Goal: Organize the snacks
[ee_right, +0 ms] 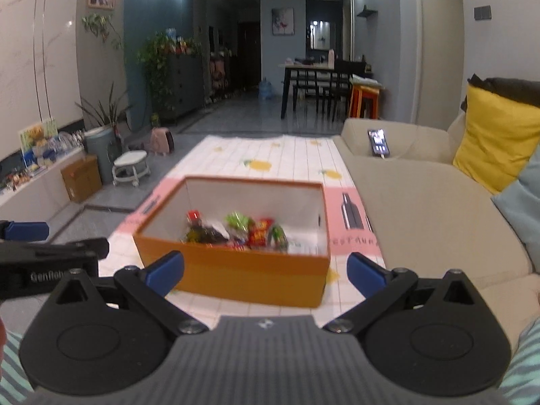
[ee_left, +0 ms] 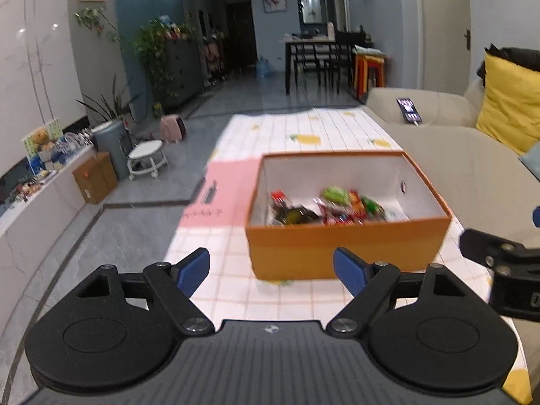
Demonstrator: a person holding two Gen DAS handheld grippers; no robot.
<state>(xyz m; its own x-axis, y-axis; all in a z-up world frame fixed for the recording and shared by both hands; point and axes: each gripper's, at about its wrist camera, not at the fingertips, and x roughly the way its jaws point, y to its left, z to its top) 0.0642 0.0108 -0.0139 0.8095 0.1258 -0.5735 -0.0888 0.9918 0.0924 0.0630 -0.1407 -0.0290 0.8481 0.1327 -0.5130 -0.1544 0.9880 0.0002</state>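
Blue-padded left gripper and right gripper, nearest, both spread wide and empty, side by side. Beyond them, the orange box on the tiled tablecloth holds the snack packets heaped together. Suggested technique: descend over one packet's edge, avoiding the cardboard walls.

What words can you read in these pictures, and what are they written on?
"GenRob", cut off by the right gripper: on the black left gripper at the picture's left edge.
"ESTAURA", cut off at both ends: on the pink part of the tablecloth.
Snack packets in the orange box: printing too blurred to read.
Phone screen: too small to read.
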